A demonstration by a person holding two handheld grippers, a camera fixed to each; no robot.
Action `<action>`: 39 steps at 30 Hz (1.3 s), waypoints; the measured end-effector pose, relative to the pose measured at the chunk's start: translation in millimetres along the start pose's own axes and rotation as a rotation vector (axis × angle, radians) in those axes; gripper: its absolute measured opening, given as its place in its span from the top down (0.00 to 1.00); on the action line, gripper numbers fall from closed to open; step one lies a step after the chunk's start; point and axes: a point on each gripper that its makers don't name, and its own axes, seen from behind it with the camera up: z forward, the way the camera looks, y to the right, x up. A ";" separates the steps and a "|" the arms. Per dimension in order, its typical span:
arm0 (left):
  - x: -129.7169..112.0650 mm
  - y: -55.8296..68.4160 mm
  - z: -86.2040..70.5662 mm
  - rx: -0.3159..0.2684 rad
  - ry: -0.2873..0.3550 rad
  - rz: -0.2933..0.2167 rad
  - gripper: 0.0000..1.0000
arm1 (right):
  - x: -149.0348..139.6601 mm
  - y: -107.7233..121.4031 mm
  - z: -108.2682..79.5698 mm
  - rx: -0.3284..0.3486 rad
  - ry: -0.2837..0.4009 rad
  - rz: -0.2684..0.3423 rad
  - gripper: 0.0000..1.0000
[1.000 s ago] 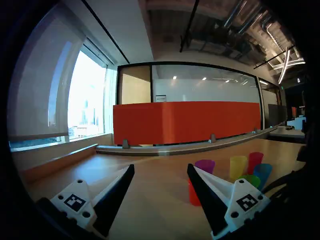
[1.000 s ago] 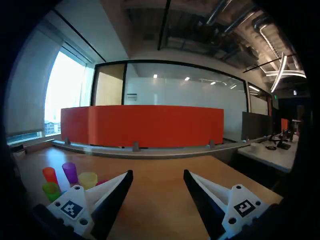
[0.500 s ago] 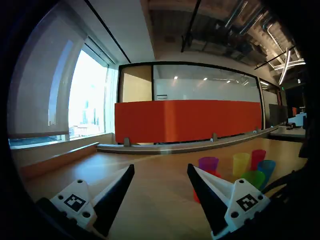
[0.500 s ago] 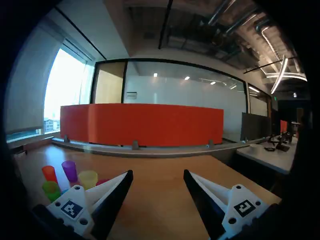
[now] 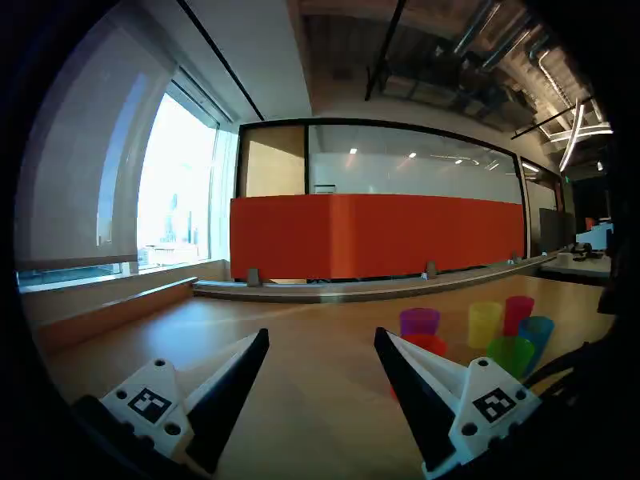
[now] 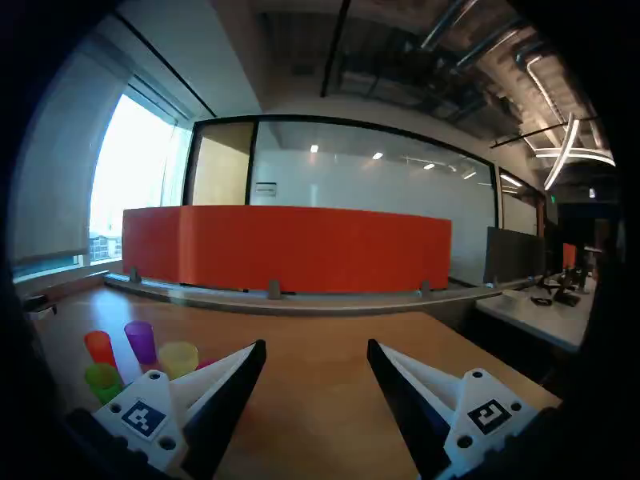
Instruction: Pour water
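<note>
Tabletop [image 5: 320,416] cups [image 5: 484,324] cluster right of left claw [image 5: 321,331].

Cups [image 5: 484,324] are clustered on the table [image 5: 320,352]; a partition [image 5: 376,236] is stood behind them at its far edge. A window [image 5: 176,192] is placed to the left.

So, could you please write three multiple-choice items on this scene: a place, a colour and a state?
1. In the right gripper view, the cups stand: A) between the fingers; B) left of the right hand-held gripper; C) on the white desk.
2. The partition behind the wooden desk is: A) blue; B) green; C) orange.
3. The left hand-held gripper is: A) open, empty; B) shut on a cup; C) shut on a bottle.
1 B, they cluster beside its left finger; 2 C, the panel is orange; 3 A, bare desk shows between its spread fingers.
</note>
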 end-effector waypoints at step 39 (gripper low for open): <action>-7.2 -2.3 2.9 0.006 -0.029 -0.003 0.02 | -6.5 0.9 -1.8 0.010 0.030 0.015 0.02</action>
